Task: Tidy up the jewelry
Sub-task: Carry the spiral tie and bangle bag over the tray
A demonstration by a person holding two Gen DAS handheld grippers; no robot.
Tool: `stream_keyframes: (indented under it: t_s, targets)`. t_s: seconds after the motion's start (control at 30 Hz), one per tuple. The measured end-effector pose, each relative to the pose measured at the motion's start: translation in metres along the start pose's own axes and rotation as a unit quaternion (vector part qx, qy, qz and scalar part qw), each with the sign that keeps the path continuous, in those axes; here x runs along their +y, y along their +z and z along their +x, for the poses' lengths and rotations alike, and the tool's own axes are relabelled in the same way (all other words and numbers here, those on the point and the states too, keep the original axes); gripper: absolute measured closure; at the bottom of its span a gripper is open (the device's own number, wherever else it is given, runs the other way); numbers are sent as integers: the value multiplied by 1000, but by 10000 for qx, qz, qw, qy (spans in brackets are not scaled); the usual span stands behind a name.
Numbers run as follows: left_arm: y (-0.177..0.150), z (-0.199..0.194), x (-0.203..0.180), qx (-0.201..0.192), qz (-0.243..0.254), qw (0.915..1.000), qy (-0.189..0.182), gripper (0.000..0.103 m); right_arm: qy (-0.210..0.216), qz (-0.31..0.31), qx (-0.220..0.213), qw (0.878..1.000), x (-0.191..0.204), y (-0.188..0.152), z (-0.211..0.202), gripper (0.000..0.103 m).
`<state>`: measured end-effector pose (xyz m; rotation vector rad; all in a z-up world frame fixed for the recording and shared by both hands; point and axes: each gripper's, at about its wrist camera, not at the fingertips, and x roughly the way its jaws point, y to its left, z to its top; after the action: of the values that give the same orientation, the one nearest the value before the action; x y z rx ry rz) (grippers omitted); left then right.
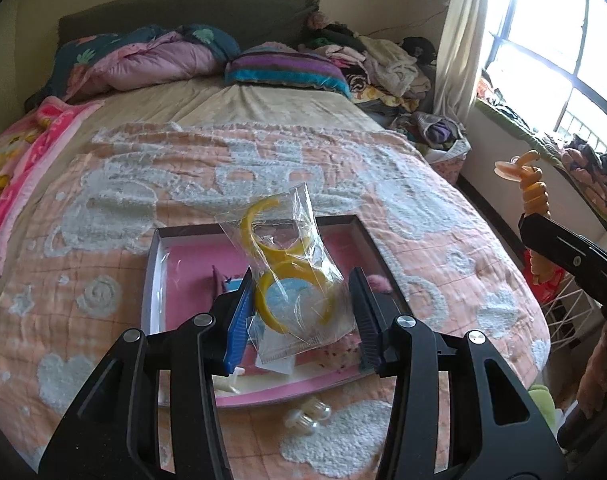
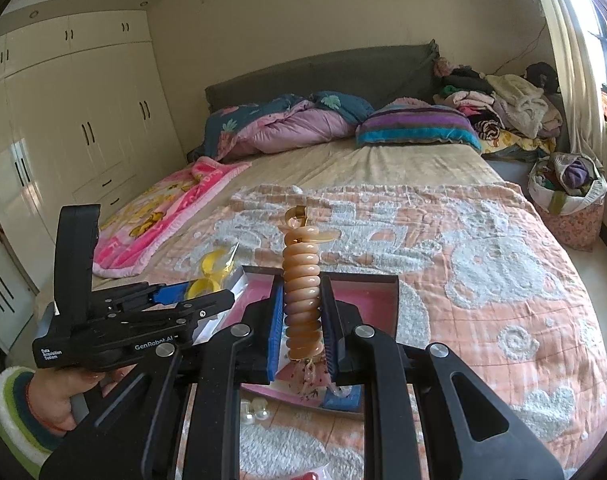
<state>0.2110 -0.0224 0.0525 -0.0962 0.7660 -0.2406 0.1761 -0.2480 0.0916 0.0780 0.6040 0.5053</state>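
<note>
Both grippers loaded: left gripper fingers pinch the clear bag of yellow bangles above the pink-lined box, right gripper fingers clamp the orange coil bracelet upright, pearl earrings loose on bed below fingers, sorting looks mid-way.

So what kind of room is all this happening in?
A lived-in bedroom, it seems. The work happens on a bed with a peach quilt, bedding is bunched against a dark headboard, and built-in wardrobes line one wall. Clothes are piled near the window.
</note>
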Motion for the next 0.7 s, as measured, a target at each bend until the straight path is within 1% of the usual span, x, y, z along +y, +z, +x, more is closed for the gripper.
stream_keyframes:
  t_s: [0.17, 0.5, 0.7]
  targets:
    - [-2, 9, 9, 67, 5, 9999, 121, 66, 5, 15, 166, 9999, -2, -6, 21, 86]
    - [-19, 38, 26, 431, -105, 9990, 94, 66, -38, 2, 578, 9983, -4, -25, 63, 86]
    - [-31, 50, 27, 619, -103, 9980, 50, 65, -29, 306, 846, 9959, -17, -40, 84, 86]
